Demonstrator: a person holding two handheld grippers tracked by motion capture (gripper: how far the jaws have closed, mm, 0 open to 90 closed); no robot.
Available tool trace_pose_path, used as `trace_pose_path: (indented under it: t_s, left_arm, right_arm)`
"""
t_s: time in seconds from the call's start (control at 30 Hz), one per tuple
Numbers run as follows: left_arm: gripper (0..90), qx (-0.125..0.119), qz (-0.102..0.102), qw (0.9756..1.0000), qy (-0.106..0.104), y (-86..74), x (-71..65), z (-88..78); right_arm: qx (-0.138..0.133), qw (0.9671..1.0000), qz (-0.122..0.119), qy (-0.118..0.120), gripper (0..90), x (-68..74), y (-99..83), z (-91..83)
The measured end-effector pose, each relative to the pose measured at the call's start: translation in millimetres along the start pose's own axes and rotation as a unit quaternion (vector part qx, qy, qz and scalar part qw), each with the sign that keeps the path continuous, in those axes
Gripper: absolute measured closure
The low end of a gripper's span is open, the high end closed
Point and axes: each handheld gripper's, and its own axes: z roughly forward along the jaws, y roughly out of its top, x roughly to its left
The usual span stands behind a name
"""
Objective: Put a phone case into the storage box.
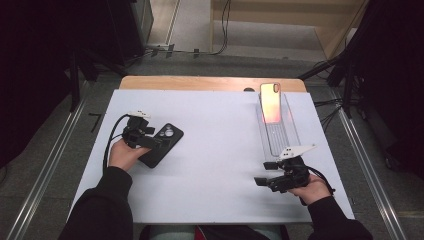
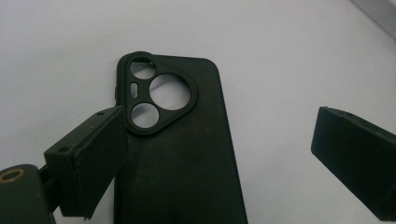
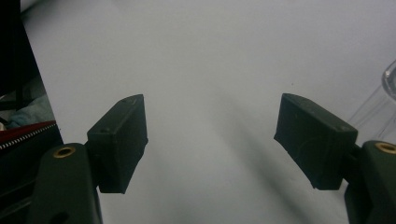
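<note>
Where the white counter spreads across the high view, a clear tray stands on its right part, running from the far edge toward the person, with a phone glowing orange propped in its far end. On the left part lies a black phone case, flat with its back up and its camera cutouts toward the far side. The left tool hangs over the case's near end, jaws spread wide and released, one jaw above the case's edge, the other off to its side over bare counter. The right tool, just before the tray's near end, stands open with nothing between its jaws
</note>
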Motion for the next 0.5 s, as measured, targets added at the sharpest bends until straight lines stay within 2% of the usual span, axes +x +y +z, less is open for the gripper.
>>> trace_pose_path:
  t_s: [0.23,0.37,0.5]
  left_arm:
    - [3.9,0.006,0.004,0.9998,0.02,-7.1,4.2,5.3]
    - [5.6,0.011,-0.012,0.9998,0.015,-12.7,7.4,9.5]
    - [5.6,0.02,-0.002,0.9992,0.033,-15.7,6.5,14.0]
  right_arm:
    - [0.001,1.0,-0.001,0.001,23.2,0.3,-0.2,0.1]
    - [0.001,1.0,-0.002,0.001,23.2,0.3,-0.1,0.4]
    - [0.002,1.0,-0.004,0.001,23.2,0.3,0.0,0.9]
